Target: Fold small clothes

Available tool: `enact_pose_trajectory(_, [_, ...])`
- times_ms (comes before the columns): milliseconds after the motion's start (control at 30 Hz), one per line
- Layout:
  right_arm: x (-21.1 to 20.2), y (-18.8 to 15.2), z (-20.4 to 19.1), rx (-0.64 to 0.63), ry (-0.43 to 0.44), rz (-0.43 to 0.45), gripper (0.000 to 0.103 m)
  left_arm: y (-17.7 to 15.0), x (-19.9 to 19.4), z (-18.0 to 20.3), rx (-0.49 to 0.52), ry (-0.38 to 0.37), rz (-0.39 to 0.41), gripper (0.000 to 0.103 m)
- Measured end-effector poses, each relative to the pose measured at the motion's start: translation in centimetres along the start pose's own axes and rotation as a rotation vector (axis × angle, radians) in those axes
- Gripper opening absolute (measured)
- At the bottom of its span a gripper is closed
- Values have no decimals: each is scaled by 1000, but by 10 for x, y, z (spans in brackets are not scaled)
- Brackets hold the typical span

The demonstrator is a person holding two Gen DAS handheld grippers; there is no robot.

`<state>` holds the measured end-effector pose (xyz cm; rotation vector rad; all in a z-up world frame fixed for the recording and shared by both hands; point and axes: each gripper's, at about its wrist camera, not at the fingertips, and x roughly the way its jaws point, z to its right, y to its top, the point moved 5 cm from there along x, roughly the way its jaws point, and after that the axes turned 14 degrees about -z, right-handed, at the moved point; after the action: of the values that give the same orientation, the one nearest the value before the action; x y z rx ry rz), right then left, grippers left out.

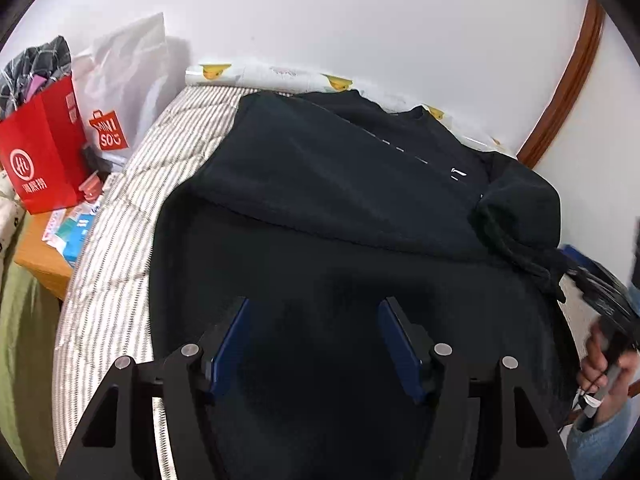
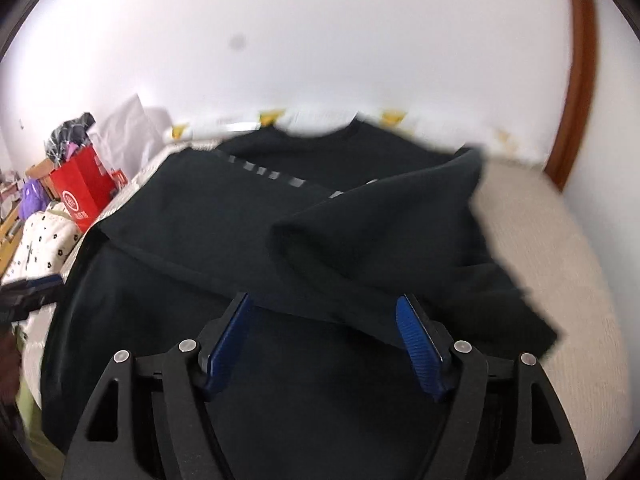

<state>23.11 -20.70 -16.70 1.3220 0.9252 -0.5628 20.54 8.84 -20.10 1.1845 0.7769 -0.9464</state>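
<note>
A black T-shirt with a line of small white marks lies on a striped bed, its left side folded over the middle. My left gripper is open and empty, hovering over the shirt's near part. In the right wrist view the same shirt has its right sleeve folded in over the body. My right gripper is open and empty just above the folded sleeve's near edge. This view is motion-blurred. The right gripper and the hand holding it show at the far right of the left wrist view.
A striped grey-and-white bed cover lies under the shirt. A red paper bag and a white Miniso bag stand at the left on a wooden bedside table. A white wall is behind; a brown door frame is at the right.
</note>
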Motion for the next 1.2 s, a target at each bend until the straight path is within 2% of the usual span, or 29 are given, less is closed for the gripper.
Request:
enact_pose_trajectory(67, [-9, -7, 38, 71, -75, 25, 74, 1, 5, 2, -12, -12, -8, 63])
enact_pose_trajectory(167, [-4, -20, 98, 207, -86, -15, 74, 0, 8, 4, -22, -33, -10, 63])
enact_pose_trajectory(300, [24, -38, 144, 354, 39, -95, 74, -2, 11, 10, -22, -33, -18, 63])
enact_pose_trajectory(433, [52, -41, 151, 410, 152, -126, 74, -2, 13, 12, -21, -20, -30, 63])
enact_pose_trajectory(500, [66, -38, 149, 426, 181, -143, 69, -2, 12, 11, -20, -12, -30, 63])
enact_pose_trajectory(533, [71, -36, 148, 429, 177, -150, 55, -2, 11, 9, -21, -9, -28, 63])
enact_pose_trajectory(567, [73, -34, 145, 424, 162, -153, 36, -2, 9, 7, -24, -8, -24, 63])
enact_pose_trajectory(633, [66, -25, 133, 389, 135, -128, 25, -2, 6, 1, -37, -10, -17, 63])
enact_pose_trajectory(800, [13, 0, 99, 244, -42, -12, 23, -2, 0, -14, -57, -36, -4, 63])
enact_pose_trajectory(867, [-2, 10, 88, 218, -85, 16, 22, -3, -1, -17, -52, -44, -2, 63])
enact_pose_trajectory(1067, [-35, 50, 24, 147, 29, 68, 20, -7, -4, -31, -67, -68, 21, 63])
enact_pose_trajectory(1200, [-32, 89, -46, 83, 166, 85, 20, -10, -8, -50, -104, -77, 36, 63])
